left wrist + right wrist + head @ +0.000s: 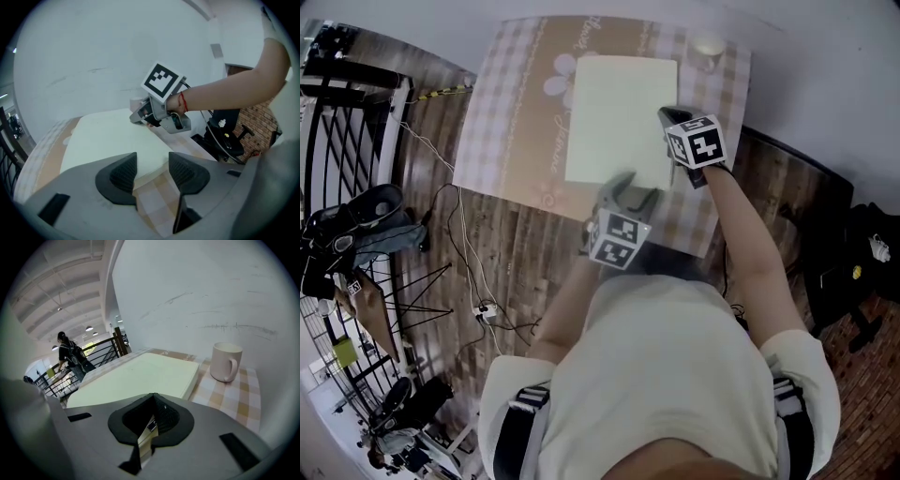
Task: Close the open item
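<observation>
The book lay flat with its cover down on the checked table, its long axis running away from the person. The left gripper stood at the book's near short edge, jaws wide apart and holding nothing; the book's corner lay just beyond its pads. The right gripper sat at the right long edge, jaws together and empty. Both were about equally near. The closing step appeared complete.
</observation>
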